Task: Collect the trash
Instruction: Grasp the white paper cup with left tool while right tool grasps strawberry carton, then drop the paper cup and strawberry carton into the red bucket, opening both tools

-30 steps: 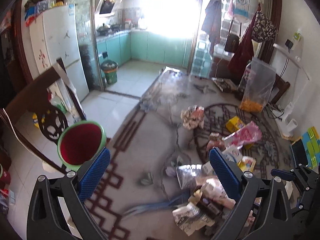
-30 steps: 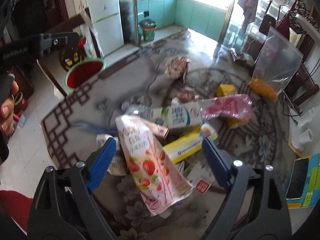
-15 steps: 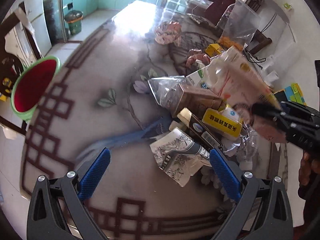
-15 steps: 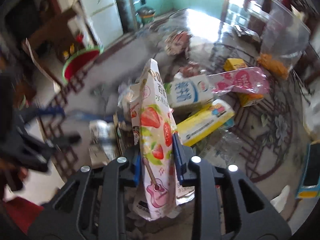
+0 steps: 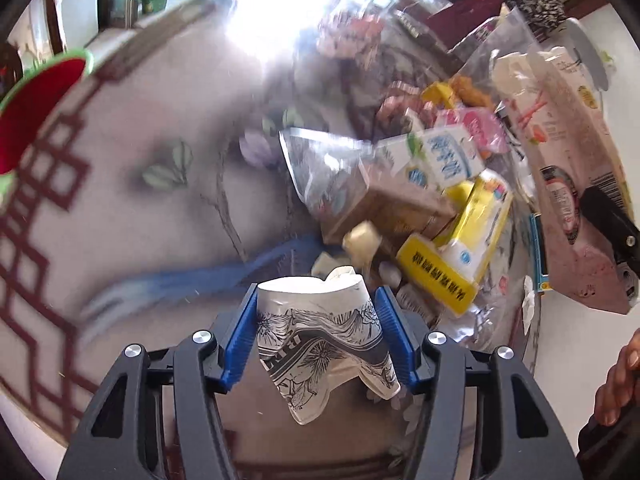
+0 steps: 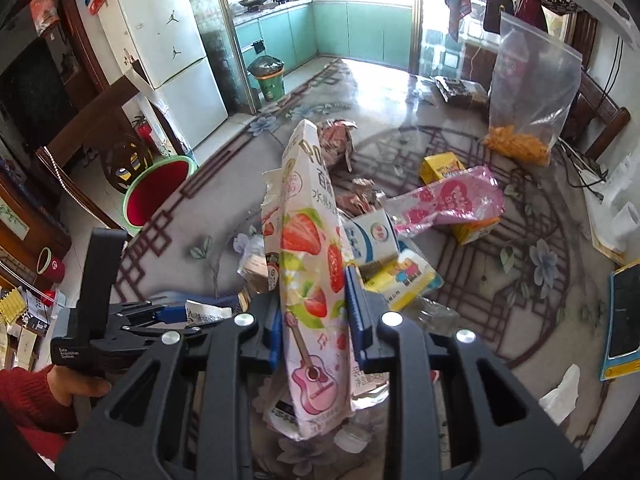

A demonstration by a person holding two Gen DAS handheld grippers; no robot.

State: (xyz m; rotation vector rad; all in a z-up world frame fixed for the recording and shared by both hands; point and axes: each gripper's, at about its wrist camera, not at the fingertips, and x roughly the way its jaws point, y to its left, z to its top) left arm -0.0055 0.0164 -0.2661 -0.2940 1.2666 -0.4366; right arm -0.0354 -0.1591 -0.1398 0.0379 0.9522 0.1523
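My left gripper point(image 5: 318, 338) is shut on a crushed white paper cup point(image 5: 324, 340) with black ink drawings, just above the table's near edge. My right gripper point(image 6: 314, 312) is shut on a tall strawberry snack packet point(image 6: 310, 264) and holds it upright over the trash pile. That packet shows from behind in the left wrist view point(image 5: 572, 184) at the right. A green bin with a red inside point(image 6: 158, 190) stands on the floor left of the table; it also shows in the left wrist view point(image 5: 30, 108). The left gripper shows in the right wrist view point(image 6: 180, 318).
A pile of trash lies on the patterned round table point(image 6: 500, 280): a white milk carton point(image 5: 440, 158), a yellow box point(image 5: 452, 272), a pink wrapper point(image 6: 452, 202), a clear bag with orange snacks point(image 6: 528, 92). A fridge point(image 6: 160, 52) and another bin point(image 6: 268, 76) stand behind.
My left gripper has closed on the paper cup that lay in front of it. My right gripper, shut on the strawberry packet, has lifted it upright and higher.
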